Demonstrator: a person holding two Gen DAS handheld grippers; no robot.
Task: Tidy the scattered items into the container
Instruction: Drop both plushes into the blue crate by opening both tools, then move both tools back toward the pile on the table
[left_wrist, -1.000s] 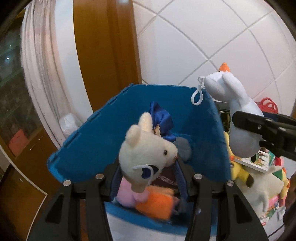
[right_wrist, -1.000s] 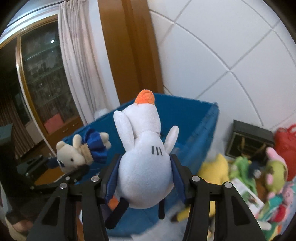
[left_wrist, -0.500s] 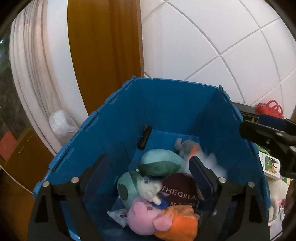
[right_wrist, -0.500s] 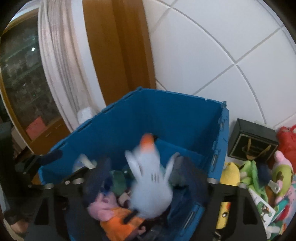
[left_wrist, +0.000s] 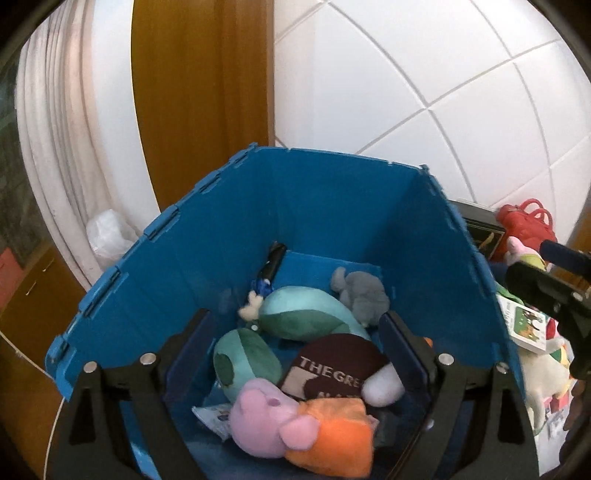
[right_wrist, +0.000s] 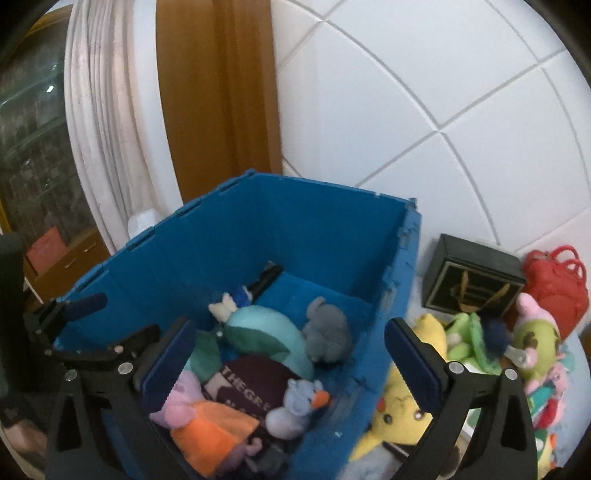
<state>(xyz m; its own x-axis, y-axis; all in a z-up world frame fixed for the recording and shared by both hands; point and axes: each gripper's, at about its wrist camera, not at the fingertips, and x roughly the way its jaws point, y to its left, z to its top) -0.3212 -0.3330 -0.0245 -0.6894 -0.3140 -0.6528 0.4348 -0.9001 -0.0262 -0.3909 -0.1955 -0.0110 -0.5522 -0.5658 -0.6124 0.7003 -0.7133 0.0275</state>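
A blue bin (left_wrist: 332, 206) (right_wrist: 325, 229) stands against the tiled wall and holds several plush toys. In it lie a white goose (right_wrist: 295, 406) (left_wrist: 382, 386), a pink pig in orange (left_wrist: 295, 424) (right_wrist: 207, 417), teal plush (left_wrist: 299, 317) (right_wrist: 269, 336), a grey plush (left_wrist: 362, 291) (right_wrist: 327, 336) and a small cream toy (right_wrist: 223, 308). My left gripper (left_wrist: 295, 354) is open and empty above the bin. My right gripper (right_wrist: 288, 354) is open and empty over the bin's right wall.
Right of the bin on the floor lie a yellow plush (right_wrist: 399, 402), green plush (right_wrist: 465, 339), other toys, a black box (right_wrist: 469, 284) and a red bag (right_wrist: 554, 280). A curtain (left_wrist: 66, 147) and wooden frame (left_wrist: 199, 92) stand behind the bin.
Both grippers opened. The cream plush dropped from the left gripper and the white goose from the right, and both now lie in the bin.
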